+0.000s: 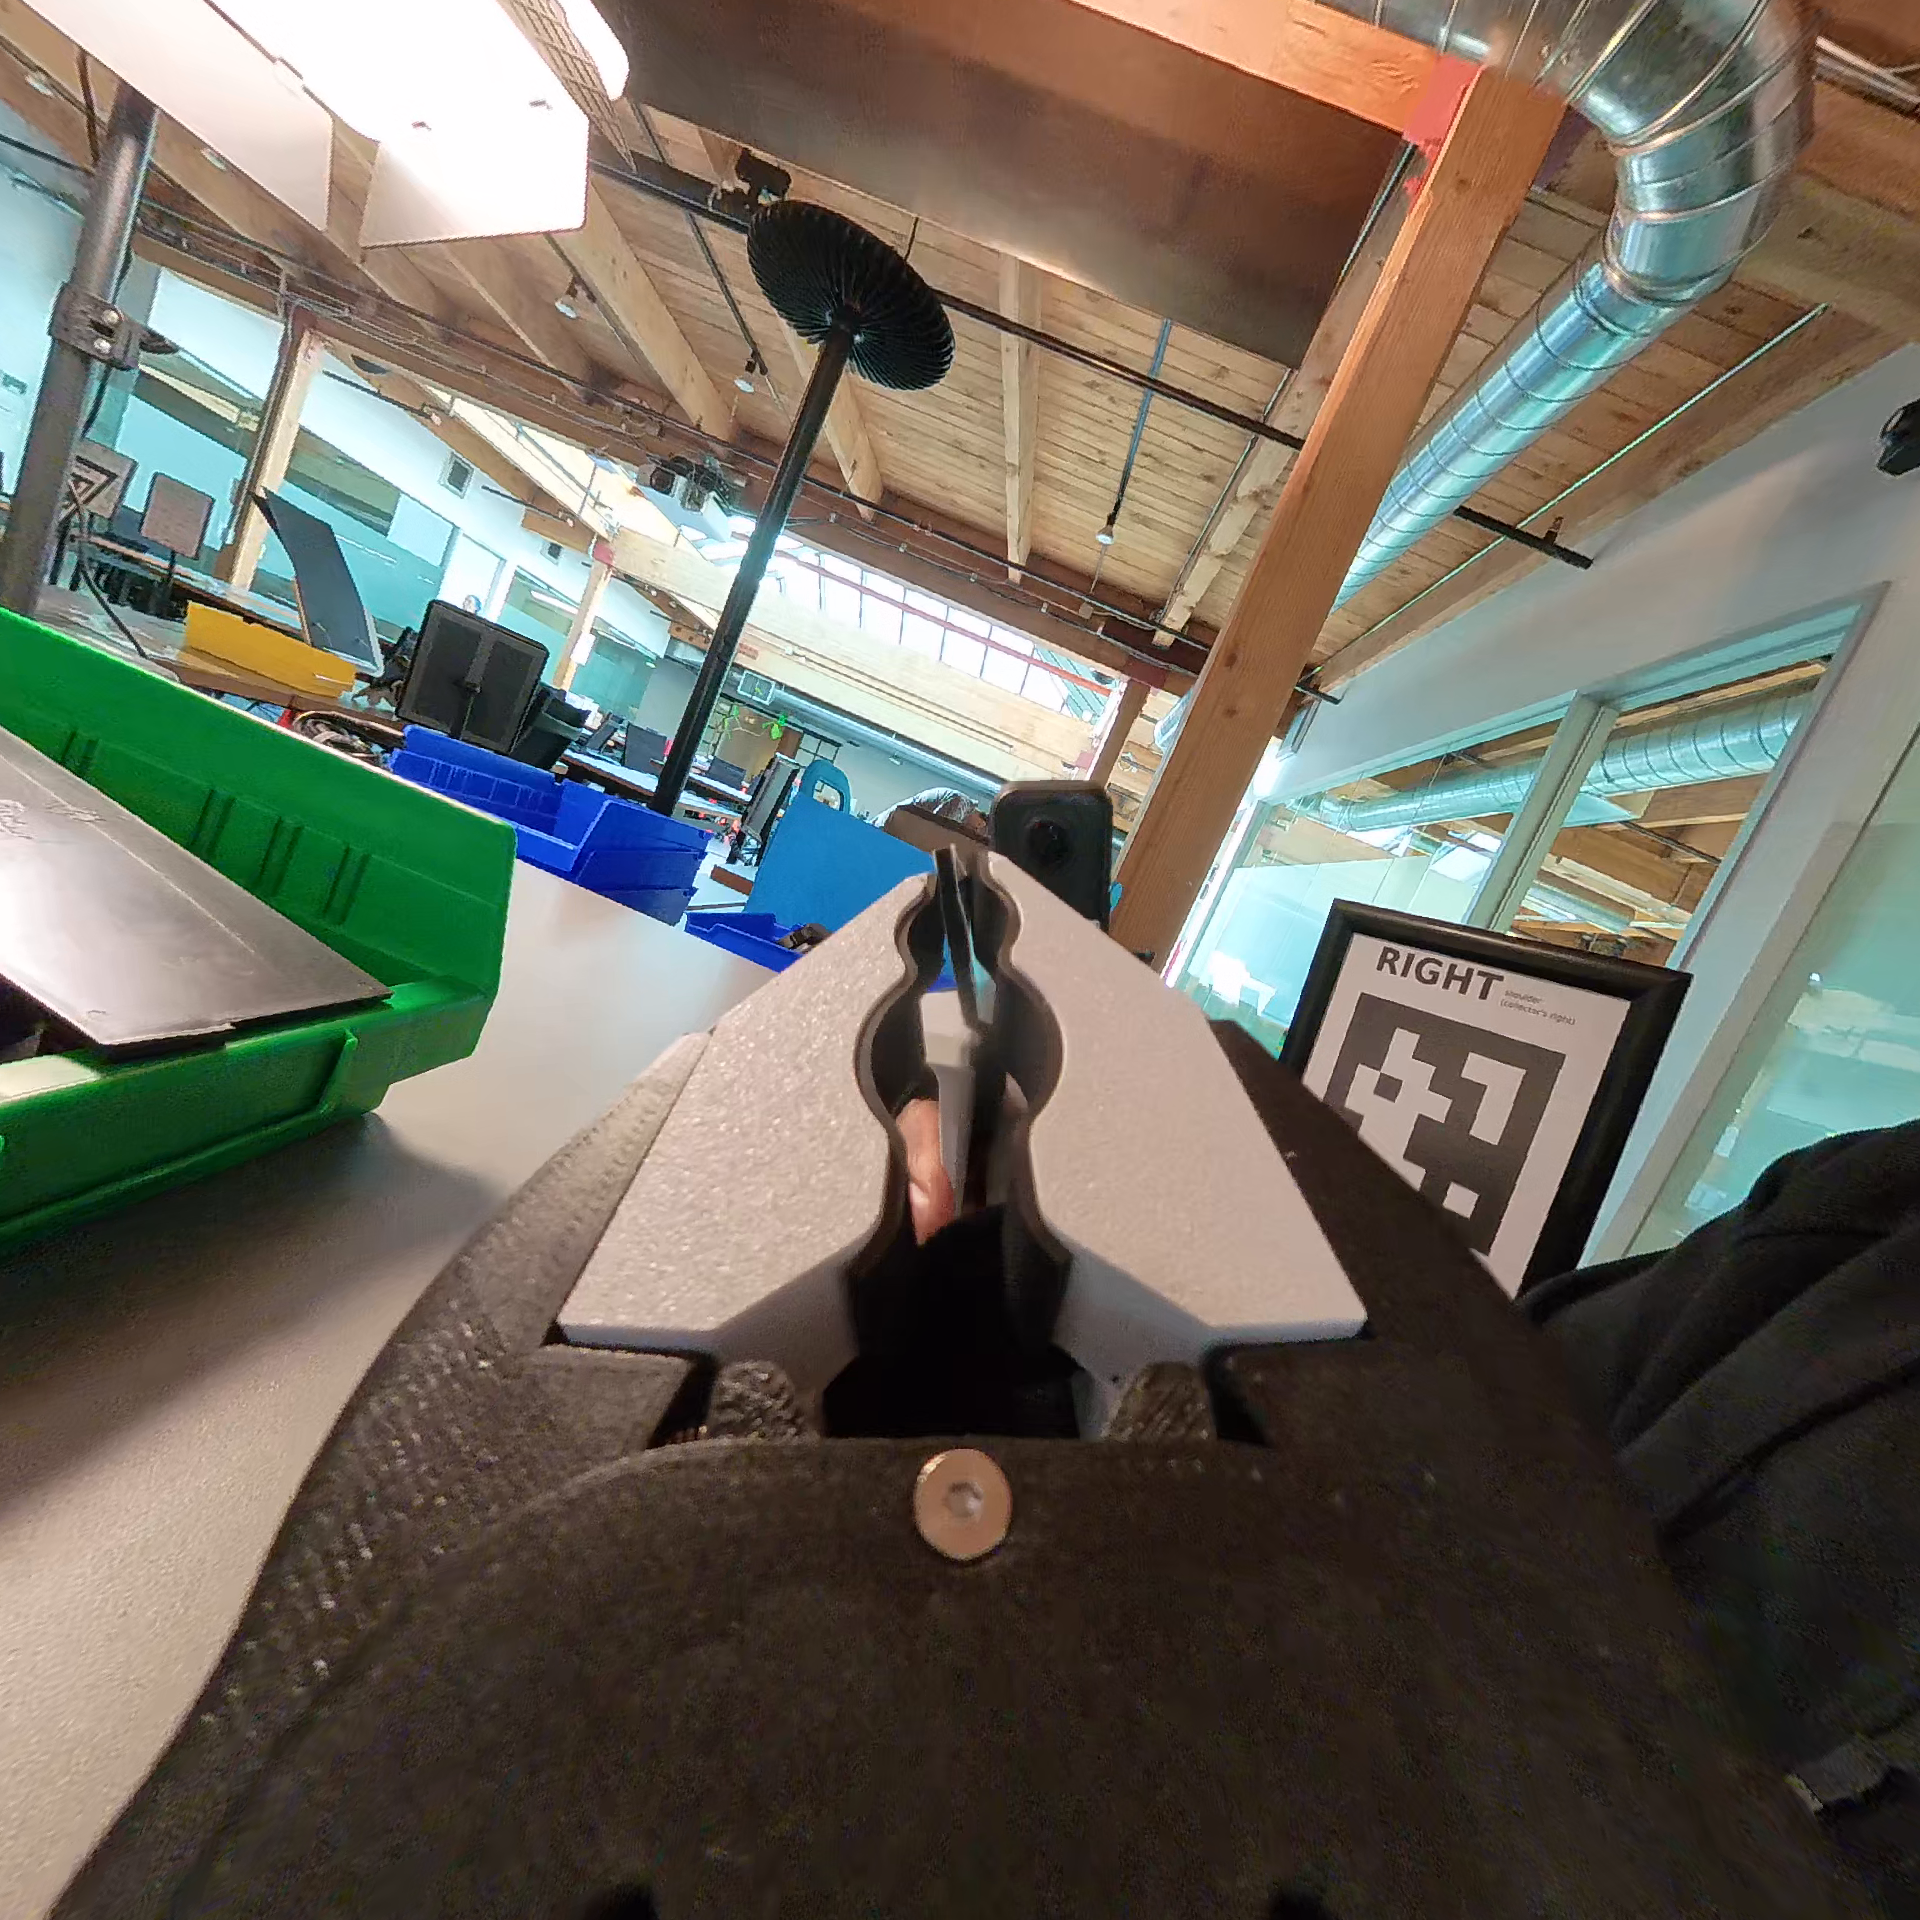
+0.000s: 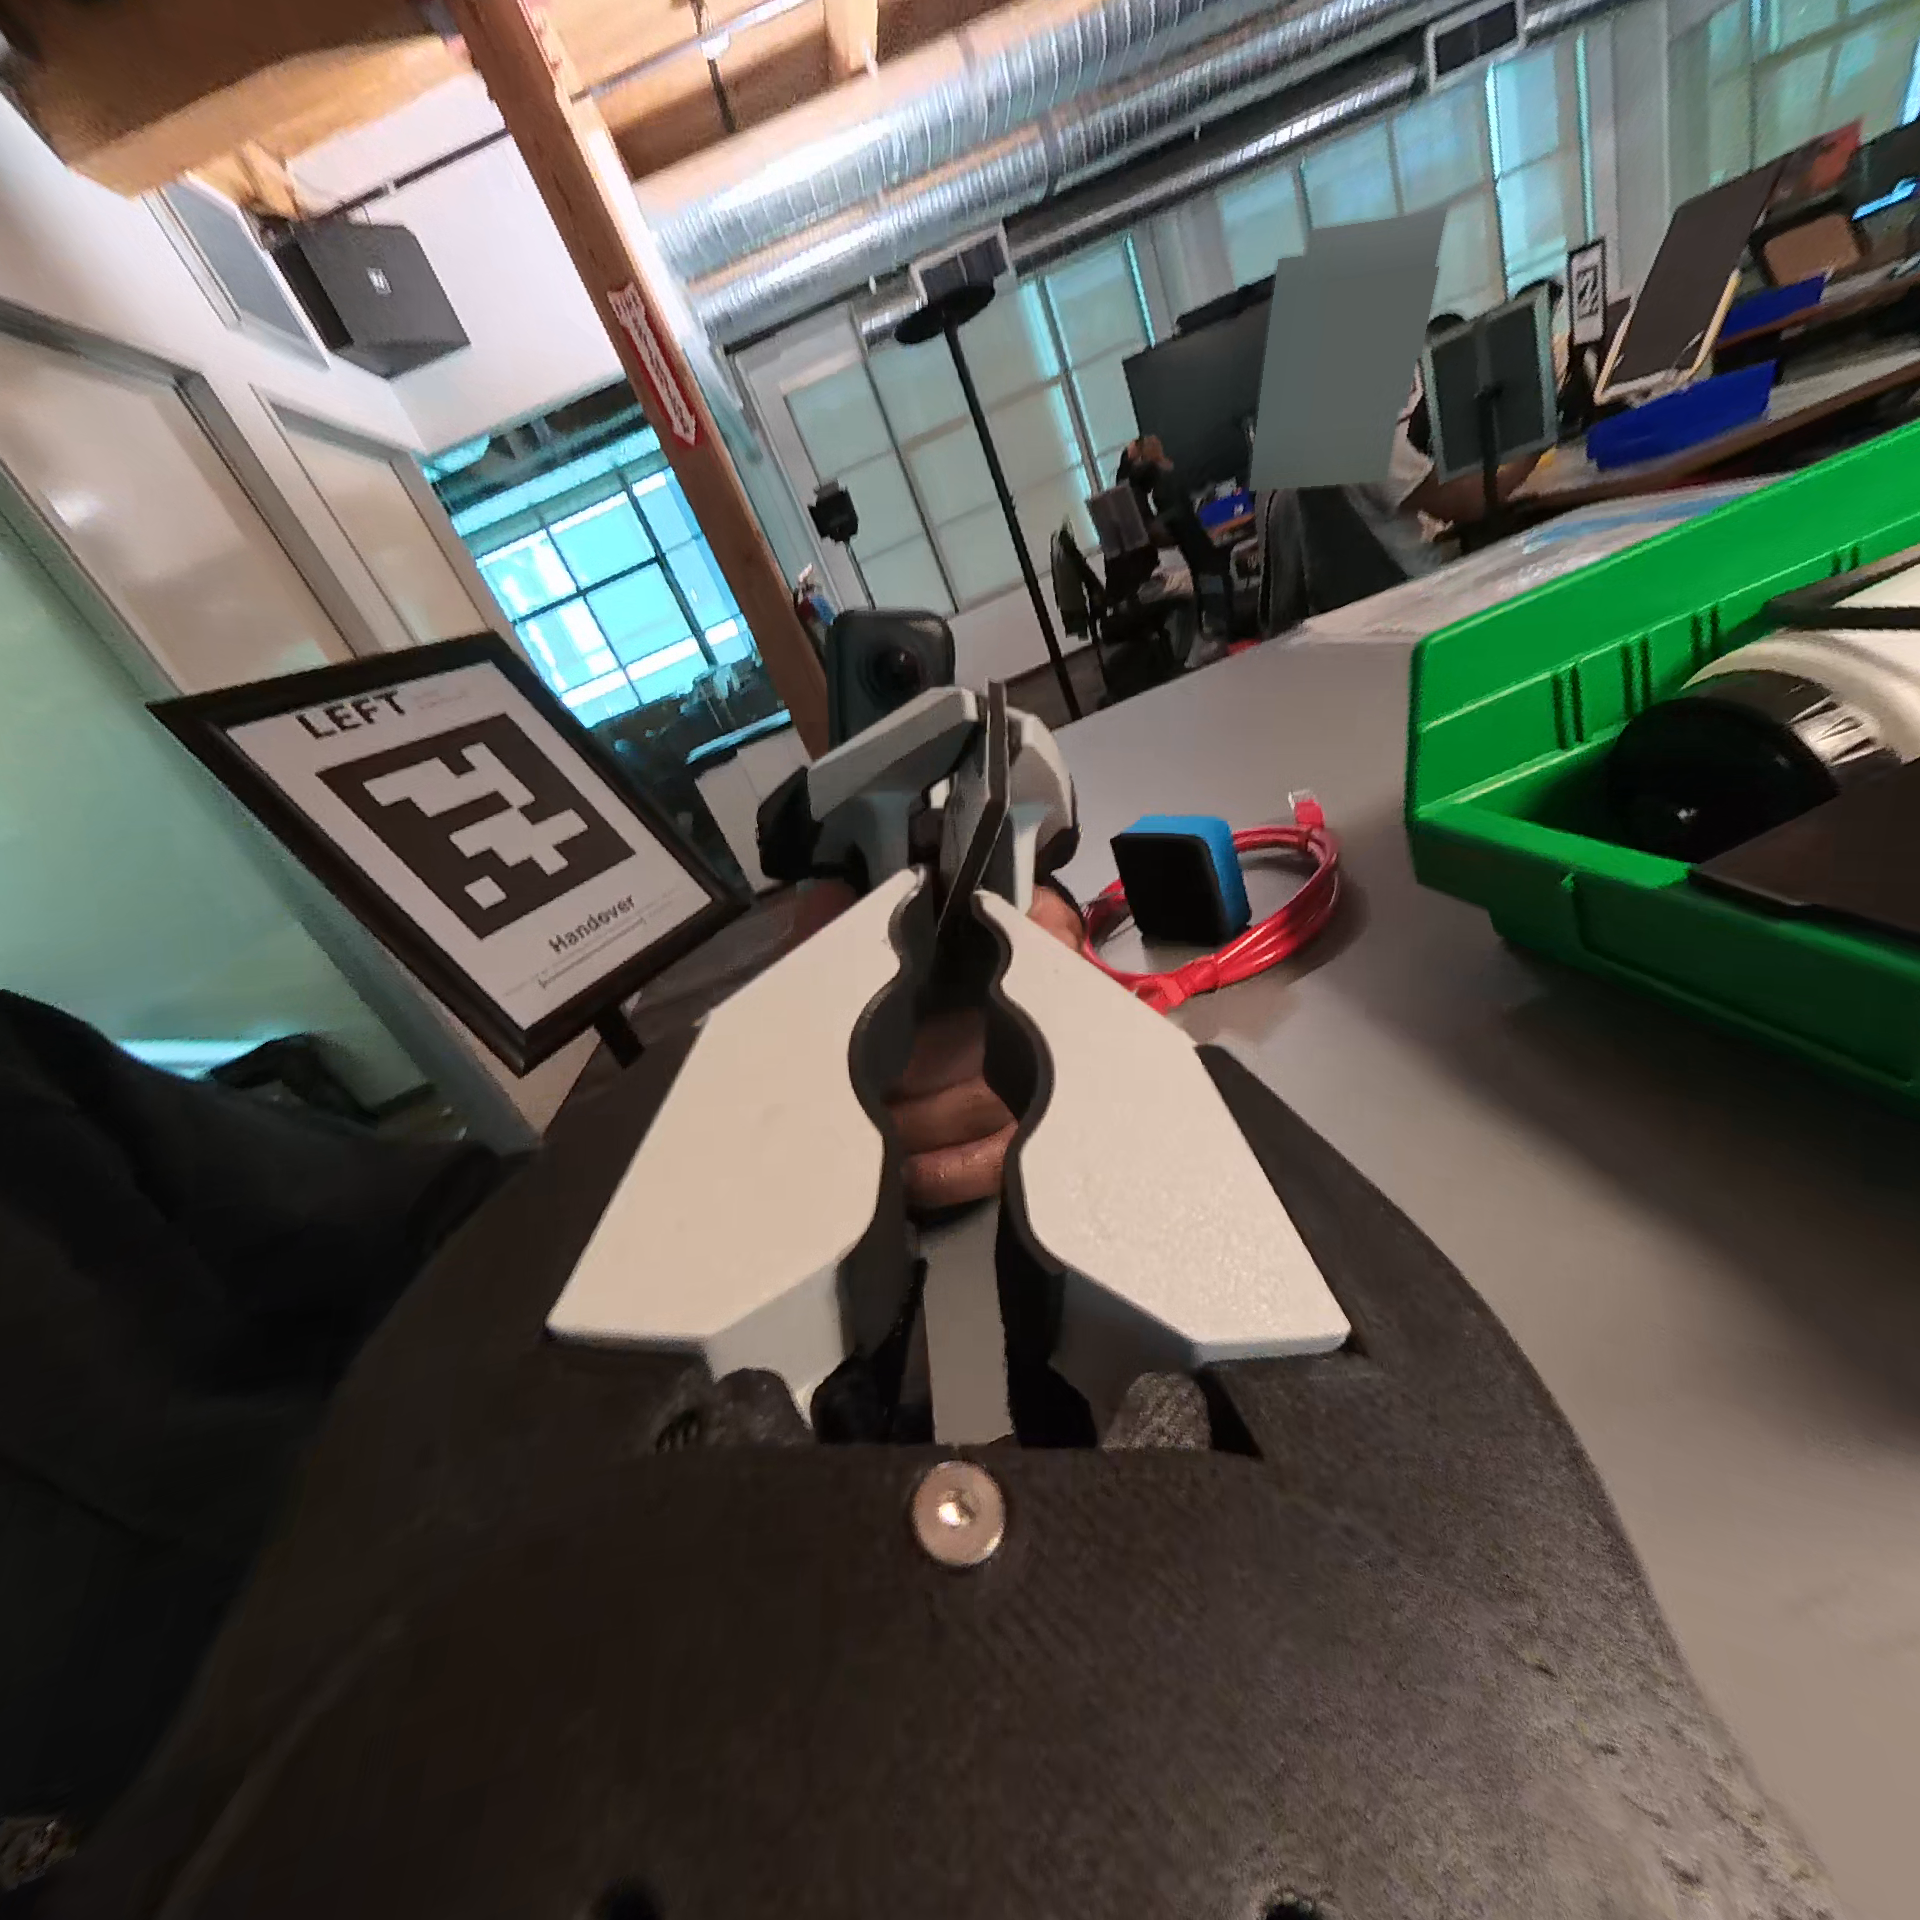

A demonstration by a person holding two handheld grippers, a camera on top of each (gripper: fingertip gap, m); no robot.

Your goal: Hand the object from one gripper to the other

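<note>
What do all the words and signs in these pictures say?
I don't read writing out, but here is where it stands:
Framed card with a black-and-white square pattern, left wrist view: bold heading, small print beside it.
Framed card with a similar pattern, right wrist view: heading above, a word below.
Red sign on the wooden post: too blurred to read.
Thin black piece being handed over: no writing shows.

place: open-plan office and lab workspace | ceiling: exposed timber beams (image 1: 1340, 499), spiral metal duct (image 1: 1621, 270) | walls: glass partitions (image 2: 935, 436) | benches: grey table (image 2: 1558, 1143) with green parts bin (image 1: 260, 831), blue bins (image 1: 603, 821), monitors (image 1: 473, 675), 2 framed marker cards (image 1: 1475, 1081) (image 2: 468, 821)
</note>
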